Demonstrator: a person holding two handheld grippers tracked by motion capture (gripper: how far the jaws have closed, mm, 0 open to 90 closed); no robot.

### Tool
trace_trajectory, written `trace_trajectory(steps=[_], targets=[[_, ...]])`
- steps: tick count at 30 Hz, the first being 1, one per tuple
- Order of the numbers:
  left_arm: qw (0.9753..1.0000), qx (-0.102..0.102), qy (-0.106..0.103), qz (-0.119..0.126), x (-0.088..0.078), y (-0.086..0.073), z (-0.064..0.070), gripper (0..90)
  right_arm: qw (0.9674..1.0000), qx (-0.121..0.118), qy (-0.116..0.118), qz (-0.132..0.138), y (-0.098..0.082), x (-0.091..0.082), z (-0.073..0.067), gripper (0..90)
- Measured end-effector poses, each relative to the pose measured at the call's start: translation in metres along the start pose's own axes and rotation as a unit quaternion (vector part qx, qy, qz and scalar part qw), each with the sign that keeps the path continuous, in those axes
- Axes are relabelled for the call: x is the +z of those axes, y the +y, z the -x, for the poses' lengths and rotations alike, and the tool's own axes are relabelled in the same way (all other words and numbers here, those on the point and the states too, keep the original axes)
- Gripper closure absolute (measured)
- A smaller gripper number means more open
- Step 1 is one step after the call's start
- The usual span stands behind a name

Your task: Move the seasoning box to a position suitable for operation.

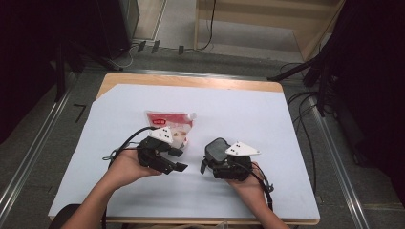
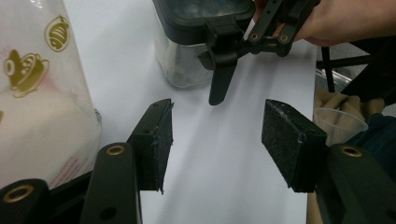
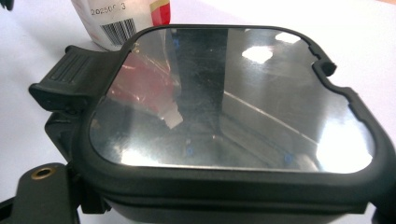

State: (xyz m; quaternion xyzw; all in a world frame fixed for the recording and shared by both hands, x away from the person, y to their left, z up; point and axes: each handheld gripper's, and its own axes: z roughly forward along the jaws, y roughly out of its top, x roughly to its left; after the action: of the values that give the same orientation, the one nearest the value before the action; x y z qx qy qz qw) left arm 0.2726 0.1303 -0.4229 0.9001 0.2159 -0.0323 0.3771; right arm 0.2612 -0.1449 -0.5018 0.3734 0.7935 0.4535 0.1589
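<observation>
Left gripper (image 1: 179,160) beside red-and-white pouch (image 1: 170,125) on white-covered bench (image 1: 239,114); right gripper (image 1: 210,164) against dark-lidded container (image 1: 217,150), just apart from the left; hands entering from below

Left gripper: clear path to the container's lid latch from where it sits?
Probably yes. The left gripper has its jaws open with nothing between them, and bare white table cover runs from it to the latch. The right gripper at the container crowds that side, though.
</observation>
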Motion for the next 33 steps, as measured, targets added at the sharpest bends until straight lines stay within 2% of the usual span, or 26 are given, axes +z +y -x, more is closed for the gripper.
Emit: trace_trajectory(steps=[4,9,11,16,20,23,26,29,31,33], targets=[[1.0,0.002,-0.002,-0.002,0.005,0.002,0.001,43.8,0.9999,0.009,0.007,-0.002,-0.002,-0.002,0.002,15.6],[1.0,0.006,-0.007,-0.004,0.012,0.005,0.002,43.5,0.9999,0.002,0.007,-0.011,-0.002,-0.003,0.003,15.1],[0.9999,0.005,-0.009,-0.003,0.013,0.005,0.002,43.4,0.9997,0.004,0.016,-0.02,-0.002,-0.003,0.003,13.4],[1.0,0.004,-0.005,-0.002,0.015,0.005,0.001,43.4,0.9987,0.016,0.032,-0.035,-0.002,-0.003,0.005,10.8],[1.0,0.001,-0.003,-0.004,0.016,0.005,0.0,43.5,0.9986,0.006,0.033,-0.04,0.0,-0.008,0.005,11.3],[0.9997,0.014,0.011,-0.018,0.015,0.008,0.0,43.9,0.9983,0.009,0.036,-0.046,-0.002,-0.014,0.006,11.6],[0.9999,0.011,0.0,-0.001,0.013,0.012,0.0,44.2,0.9976,0.021,0.042,-0.051,-0.003,-0.022,0.008,13.0],[1.0,0.005,-0.004,0.0,0.016,0.012,-0.001,46.5,0.9974,0.024,0.048,-0.049,-0.003,-0.03,0.009,13.9],[1.0,0.005,-0.004,0.0,0.016,0.012,-0.001,50.5,0.9974,0.018,0.049,-0.049,-0.003,-0.032,0.01,13.9],[0.9999,0.011,-0.012,-0.002,0.017,0.012,0.001,56.3,0.996,0.029,0.053,-0.065,-0.005,-0.037,0.011,15.6]])
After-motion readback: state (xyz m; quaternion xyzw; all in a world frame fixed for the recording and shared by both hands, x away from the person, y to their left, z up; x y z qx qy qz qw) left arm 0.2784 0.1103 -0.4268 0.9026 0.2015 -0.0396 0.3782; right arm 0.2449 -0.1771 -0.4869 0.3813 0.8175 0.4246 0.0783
